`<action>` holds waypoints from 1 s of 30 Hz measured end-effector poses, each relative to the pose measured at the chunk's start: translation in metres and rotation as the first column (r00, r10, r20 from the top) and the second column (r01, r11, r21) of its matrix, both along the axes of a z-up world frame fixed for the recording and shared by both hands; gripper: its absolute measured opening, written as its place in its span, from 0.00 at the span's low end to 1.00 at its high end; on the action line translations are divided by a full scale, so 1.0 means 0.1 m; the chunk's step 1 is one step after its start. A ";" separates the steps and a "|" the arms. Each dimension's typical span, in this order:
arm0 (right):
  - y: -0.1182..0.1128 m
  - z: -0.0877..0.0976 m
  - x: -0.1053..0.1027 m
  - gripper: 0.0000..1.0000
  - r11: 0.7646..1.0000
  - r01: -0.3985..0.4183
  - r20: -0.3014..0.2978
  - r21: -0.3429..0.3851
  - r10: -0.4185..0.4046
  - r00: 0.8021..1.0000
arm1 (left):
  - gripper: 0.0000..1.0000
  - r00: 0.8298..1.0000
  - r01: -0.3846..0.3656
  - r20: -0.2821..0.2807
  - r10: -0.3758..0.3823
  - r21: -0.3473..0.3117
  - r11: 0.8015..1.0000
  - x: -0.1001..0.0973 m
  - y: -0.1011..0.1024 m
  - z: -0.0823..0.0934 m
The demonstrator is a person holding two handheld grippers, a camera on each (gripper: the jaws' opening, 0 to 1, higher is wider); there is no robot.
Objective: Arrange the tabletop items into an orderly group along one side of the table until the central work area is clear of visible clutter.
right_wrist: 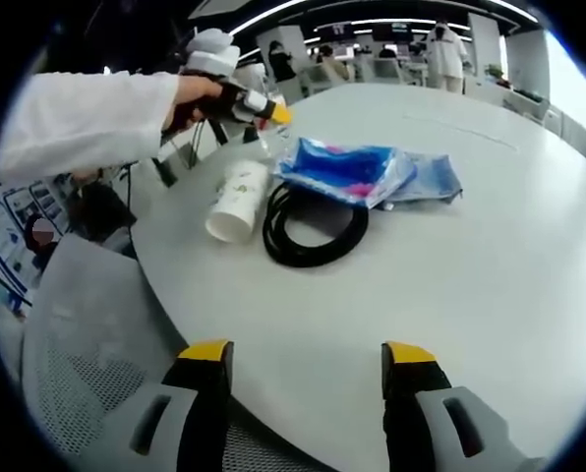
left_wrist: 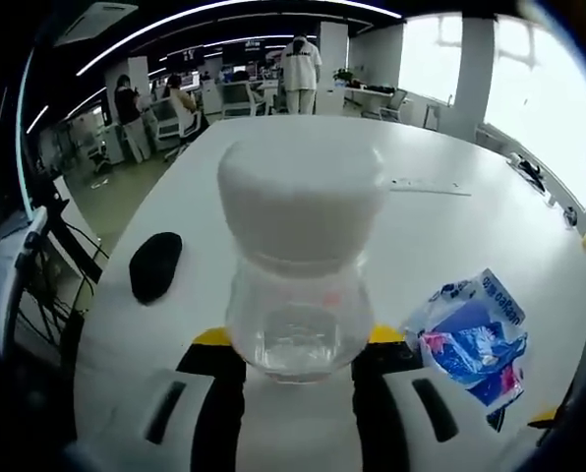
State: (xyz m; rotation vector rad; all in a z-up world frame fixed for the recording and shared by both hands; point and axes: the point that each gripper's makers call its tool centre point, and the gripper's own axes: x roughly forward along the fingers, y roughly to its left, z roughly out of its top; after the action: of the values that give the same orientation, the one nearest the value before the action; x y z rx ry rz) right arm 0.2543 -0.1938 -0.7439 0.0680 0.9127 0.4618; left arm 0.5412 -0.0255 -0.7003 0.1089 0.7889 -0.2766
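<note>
A clear plastic bottle (left_wrist: 298, 315) with a wide white cap stands upright between my left gripper's (left_wrist: 299, 337) yellow-tipped jaws, which are shut on its body just above the white table (left_wrist: 440, 236). A blue and pink plastic packet (left_wrist: 472, 339) lies to its right and a black oval object (left_wrist: 155, 265) to its left. In the right gripper view, my right gripper (right_wrist: 308, 356) hangs open over the table's near edge with nothing in it. Beyond it lie a coiled black cable (right_wrist: 313, 228), a white paper cup (right_wrist: 236, 202) on its side and the blue packet (right_wrist: 362, 172). A white-sleeved arm holds the left gripper (right_wrist: 254, 106) there.
A thin pale strip (left_wrist: 429, 187) lies far out on the table. A grey mesh chair (right_wrist: 87, 344) stands at the near edge by my right gripper. People and desks fill the office behind. The table's right half (right_wrist: 509, 246) is bare.
</note>
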 end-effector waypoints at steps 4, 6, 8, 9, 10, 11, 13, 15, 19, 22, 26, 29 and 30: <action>-0.01 0.01 0.01 0.63 1.000 0.009 0.000 0.010 -0.009 1.000 | 0.68 1.000 -0.005 0.026 0.006 -0.030 1.000 -0.05 0.01 0.08; 0.00 0.02 0.01 0.64 1.000 0.010 0.004 0.017 -0.010 1.000 | 0.70 1.000 -0.011 0.024 0.012 -0.076 0.997 -0.12 0.00 0.13; 0.01 0.02 0.02 0.65 1.000 0.007 0.007 0.020 -0.007 1.000 | 0.77 0.999 0.029 0.042 -0.024 -0.131 0.991 -0.19 -0.04 0.19; 0.02 0.02 0.02 0.66 1.000 0.004 0.007 0.022 -0.005 1.000 | 0.84 0.997 0.048 0.060 -0.039 -0.155 0.987 -0.22 -0.06 0.22; 0.04 0.01 0.01 0.69 1.000 0.002 0.003 0.026 -0.002 1.000 | 0.92 0.995 0.071 0.075 -0.058 -0.181 0.981 -0.28 -0.08 0.25; 0.04 0.00 0.01 0.75 1.000 0.001 -0.001 0.024 -0.001 1.000 | 0.99 0.994 0.082 0.083 -0.067 -0.189 0.979 -0.33 -0.07 0.27; 0.05 0.00 0.01 0.78 1.000 -0.010 0.005 0.010 0.010 1.000 | 0.97 0.991 0.105 0.099 -0.088 -0.187 0.977 -0.47 -0.01 0.31; 0.07 0.02 0.02 0.78 1.000 -0.017 0.012 0.015 0.017 1.000 | 1.00 0.992 0.104 0.095 -0.088 -0.185 0.977 -0.57 0.06 0.31; 0.10 0.03 0.01 0.79 0.999 -0.038 0.018 0.016 0.037 0.999 | 1.00 0.992 0.086 0.105 -0.066 -0.193 0.977 -0.80 0.25 0.35; 0.12 0.03 0.00 0.77 0.999 -0.051 0.016 0.013 0.051 0.999 | 0.97 0.992 0.078 0.110 -0.057 -0.197 0.977 -0.91 0.32 0.35; 0.14 0.02 -0.02 0.75 0.998 -0.065 0.011 0.012 0.065 0.998 | 0.91 0.994 0.047 0.107 -0.026 -0.195 0.980 -0.94 0.41 0.34; 0.13 0.02 -0.02 0.75 0.998 -0.067 0.010 0.009 0.067 0.998 | 0.91 0.994 0.035 0.113 -0.012 -0.205 0.978 -0.92 0.40 0.36; 0.13 0.01 -0.03 0.74 0.998 -0.065 0.007 0.011 0.065 0.998 | 0.90 0.993 0.037 0.115 -0.013 -0.204 0.978 -0.91 0.40 0.37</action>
State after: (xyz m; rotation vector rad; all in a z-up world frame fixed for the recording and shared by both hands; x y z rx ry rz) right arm 0.2516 -0.1811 -0.7427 0.0466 0.9080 0.5275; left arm 0.4502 0.0140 -0.6634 -0.0607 0.6426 -0.3716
